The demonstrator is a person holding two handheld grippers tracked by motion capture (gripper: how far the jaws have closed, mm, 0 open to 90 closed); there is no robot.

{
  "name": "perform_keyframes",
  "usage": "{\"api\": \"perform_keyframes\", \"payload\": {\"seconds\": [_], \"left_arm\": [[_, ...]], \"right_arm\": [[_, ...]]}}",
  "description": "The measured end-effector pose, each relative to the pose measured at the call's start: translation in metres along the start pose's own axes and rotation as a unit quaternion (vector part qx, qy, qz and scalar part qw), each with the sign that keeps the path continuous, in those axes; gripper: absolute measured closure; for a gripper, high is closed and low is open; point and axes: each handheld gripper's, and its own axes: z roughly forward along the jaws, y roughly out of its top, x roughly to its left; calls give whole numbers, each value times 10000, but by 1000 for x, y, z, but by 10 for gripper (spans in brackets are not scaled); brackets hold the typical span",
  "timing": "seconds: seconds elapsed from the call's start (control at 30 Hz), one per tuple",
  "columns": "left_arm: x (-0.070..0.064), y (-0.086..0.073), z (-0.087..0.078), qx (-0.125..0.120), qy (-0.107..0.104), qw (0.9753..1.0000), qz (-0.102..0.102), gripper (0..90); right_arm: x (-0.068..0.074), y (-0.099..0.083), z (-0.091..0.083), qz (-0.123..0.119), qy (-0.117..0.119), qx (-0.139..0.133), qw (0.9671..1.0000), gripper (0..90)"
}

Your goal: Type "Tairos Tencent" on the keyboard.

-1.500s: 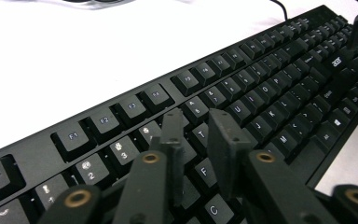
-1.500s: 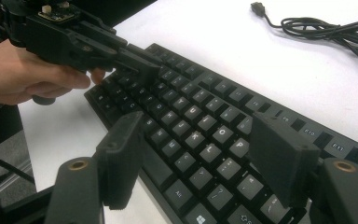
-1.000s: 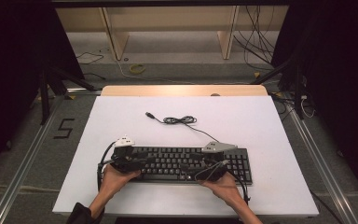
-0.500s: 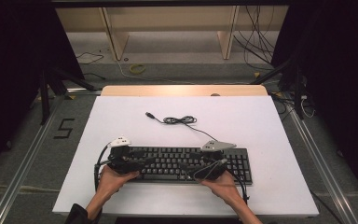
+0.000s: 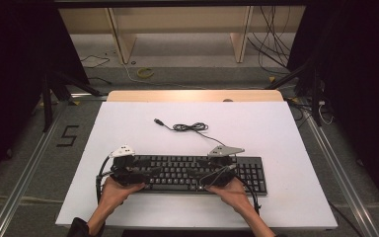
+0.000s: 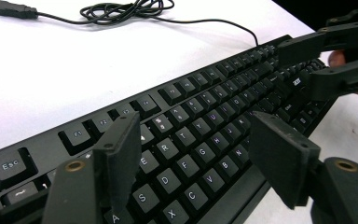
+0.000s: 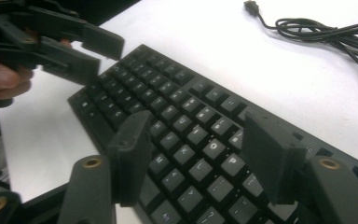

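Note:
A black keyboard (image 5: 192, 173) lies flat near the table's front edge, and its thin cable runs back to a loose coil (image 5: 190, 127) and a USB plug (image 5: 159, 121). My left gripper (image 5: 145, 174) hovers over the keyboard's left end. In the left gripper view it (image 6: 200, 149) stands open above the letter keys (image 6: 205, 98), holding nothing. My right gripper (image 5: 208, 176) is over the keys right of centre. The right gripper view has it (image 7: 196, 149) open above the keys (image 7: 177, 102) too. Each gripper view also catches the other gripper (image 6: 307, 60) (image 7: 88, 56), open.
The white tabletop (image 5: 276, 133) stretches bare behind and to the right of the keyboard. A wooden strip (image 5: 192, 96) borders its far edge, with shelving legs and floor cables beyond. Metal rails (image 5: 24, 173) run along both sides of the table.
Both grippers have edged slightly away from the person over the keyboard. The keyboard and cable have not moved.

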Motion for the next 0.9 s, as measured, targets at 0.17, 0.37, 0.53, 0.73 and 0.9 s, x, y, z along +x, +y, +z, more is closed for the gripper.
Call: {"api": "perform_keyframes", "payload": {"seconds": [0.17,0.37,0.53,0.73,0.9], "left_arm": [[-1,-1,-2,-34,-31,10000,29,315],[-1,-2,-5,-73,-44,10000,46,314],[-1,-4,-8,-89,-9,9999,48,315],[0,-7,-11,-139,10,9999,20,316],[0,-8,-12,-132,22,9999,77,319]], "right_arm": [[-2,2,7,20,-119,93,9999,543],[-2,4,15,-62,-198,200,9996,688],[-1,4,21,-154,-230,300,9992,792],[-1,4,29,-192,-260,440,9985,871],[-2,3,34,-196,-293,557,9978,896]]}}
